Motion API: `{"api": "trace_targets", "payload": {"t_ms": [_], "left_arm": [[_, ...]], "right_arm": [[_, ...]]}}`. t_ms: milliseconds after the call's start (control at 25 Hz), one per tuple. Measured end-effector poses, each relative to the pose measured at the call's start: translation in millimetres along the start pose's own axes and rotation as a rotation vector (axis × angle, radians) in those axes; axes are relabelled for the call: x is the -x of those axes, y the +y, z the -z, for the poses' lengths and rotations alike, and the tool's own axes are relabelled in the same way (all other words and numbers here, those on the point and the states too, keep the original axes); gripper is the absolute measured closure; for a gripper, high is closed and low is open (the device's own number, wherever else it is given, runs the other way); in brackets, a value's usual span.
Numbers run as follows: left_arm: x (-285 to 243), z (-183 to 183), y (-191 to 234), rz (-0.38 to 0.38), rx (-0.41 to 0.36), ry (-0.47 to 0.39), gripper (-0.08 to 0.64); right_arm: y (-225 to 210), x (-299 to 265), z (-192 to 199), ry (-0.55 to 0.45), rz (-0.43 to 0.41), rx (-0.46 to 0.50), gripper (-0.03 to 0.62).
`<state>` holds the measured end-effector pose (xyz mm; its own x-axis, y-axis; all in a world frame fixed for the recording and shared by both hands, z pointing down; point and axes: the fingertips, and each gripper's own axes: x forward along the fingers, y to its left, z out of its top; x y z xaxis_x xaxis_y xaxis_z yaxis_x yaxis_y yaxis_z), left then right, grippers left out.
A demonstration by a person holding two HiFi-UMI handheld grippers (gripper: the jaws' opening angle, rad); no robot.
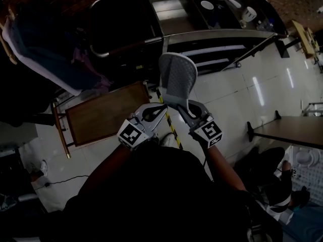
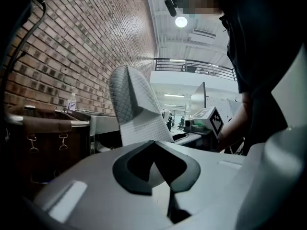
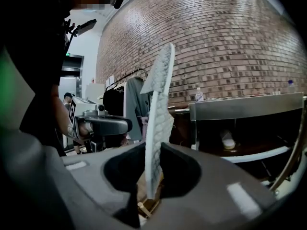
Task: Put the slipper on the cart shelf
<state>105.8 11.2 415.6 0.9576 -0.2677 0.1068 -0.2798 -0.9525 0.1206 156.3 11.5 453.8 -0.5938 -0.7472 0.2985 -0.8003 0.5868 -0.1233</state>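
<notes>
A white quilted slipper (image 1: pixel 177 79) stands upright with its toe pointing up. My right gripper (image 1: pixel 184 107) is shut on its heel end. In the right gripper view the slipper (image 3: pixel 158 114) shows edge-on between the jaws of the right gripper (image 3: pixel 153 176). My left gripper (image 1: pixel 160 110) hovers just left of the slipper, jaws together and holding nothing. From the left gripper view the slipper (image 2: pixel 132 107) rises beyond the left gripper (image 2: pixel 154 145). The metal cart (image 1: pixel 212 34) is ahead, with a pale shelf (image 1: pixel 214 50) below its top. On a cart shelf (image 3: pixel 254 152) lies a white shoe (image 3: pixel 228 140).
A wooden tray table (image 1: pixel 106 117) is at the left, below hanging clothes (image 1: pixel 45 59). Yellow-black tape (image 1: pixel 171 127) runs over the white floor. A table (image 1: pixel 292 130) is at the right, with a seated person (image 1: pixel 282 195) near it. Bottles and bowls lie on the cart top (image 1: pixel 202 4).
</notes>
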Motion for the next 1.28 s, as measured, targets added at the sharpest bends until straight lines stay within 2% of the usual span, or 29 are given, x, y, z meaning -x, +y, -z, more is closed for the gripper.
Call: {"api": "trace_targets", "payload": {"t_ms": [200, 360, 600, 720, 840, 1040, 1280], "left_arm": [[-11.0, -6.5, 19.7, 0.043, -0.020, -0.046, 0.558], [-18.0, -6.4, 31.2, 0.048, -0.017, -0.054, 0.558], [-46.0, -2.5, 46.6, 0.018, -0.009, -0.044, 0.558], [-65.5, 0.5, 53.6, -0.020, -0.034, -0.038, 0.558], [-87.8, -4.7, 58.2, -0.079, -0.015, -0.028, 0.558], [-130.3, -8.3, 62.4, -0.157, -0.008, -0.013, 0.558], [-170.3, -2.2, 68.0, -0.244, -0.025, 0.016, 0.558]], "right_arm": [[-19.1, -15.3, -4.5, 0.023, 0.037, -0.012, 0.526], [-32.5, -20.3, 1.5, 0.057, 0.047, -0.009, 0.526], [-62.8, -24.0, 13.1, 0.089, -0.003, -0.007, 0.526], [-79.9, -25.9, 20.8, 0.104, -0.073, -0.019, 0.526], [-94.6, -25.4, 37.3, 0.142, -0.187, -0.059, 0.526], [-121.8, -22.3, 73.6, 0.256, -0.392, -0.121, 0.526], [-156.3, -12.8, 125.5, 0.399, -0.533, -0.248, 0.526]]}}
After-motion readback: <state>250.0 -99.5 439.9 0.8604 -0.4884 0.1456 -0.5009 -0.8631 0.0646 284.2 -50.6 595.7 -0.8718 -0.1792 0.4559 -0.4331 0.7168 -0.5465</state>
